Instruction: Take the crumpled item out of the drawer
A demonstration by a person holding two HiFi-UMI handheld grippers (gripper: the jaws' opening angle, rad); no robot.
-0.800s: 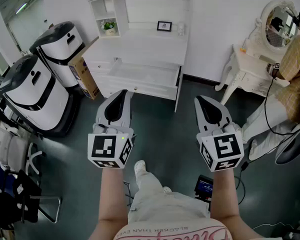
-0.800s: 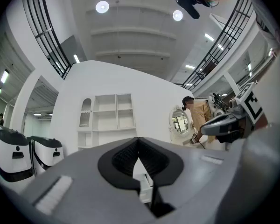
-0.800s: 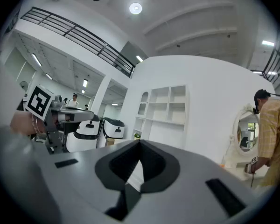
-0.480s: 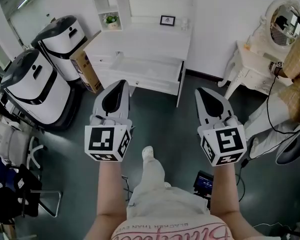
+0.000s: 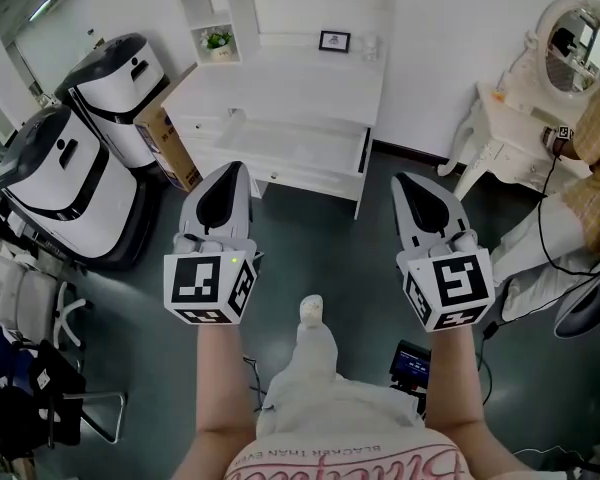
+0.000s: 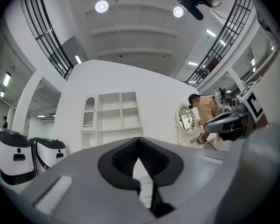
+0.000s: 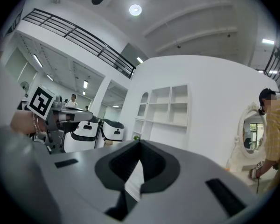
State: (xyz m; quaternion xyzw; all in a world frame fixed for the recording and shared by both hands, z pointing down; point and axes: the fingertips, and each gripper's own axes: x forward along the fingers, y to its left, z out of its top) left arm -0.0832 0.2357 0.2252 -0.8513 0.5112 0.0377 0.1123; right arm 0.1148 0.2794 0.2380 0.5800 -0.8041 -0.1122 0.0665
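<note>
Two grey hand-held grippers, our left gripper [image 5: 230, 173] and right gripper [image 5: 410, 186], hover over the dark floor [image 5: 325, 253]. Each has its jaws pressed together, with nothing between them. The pulled-out white drawer [image 5: 310, 180] of the white wooden desk [image 5: 310, 88] lies well ahead, and we cannot make out the crumpled item inside it from here. Reaching in with closed jaws would likely shove the item deeper or knock the drawer's front.

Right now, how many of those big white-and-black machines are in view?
2. One machine stands beside the cardboard box left of the white desk; the other stands nearer, further left. More may hide beyond the left edge.
</note>
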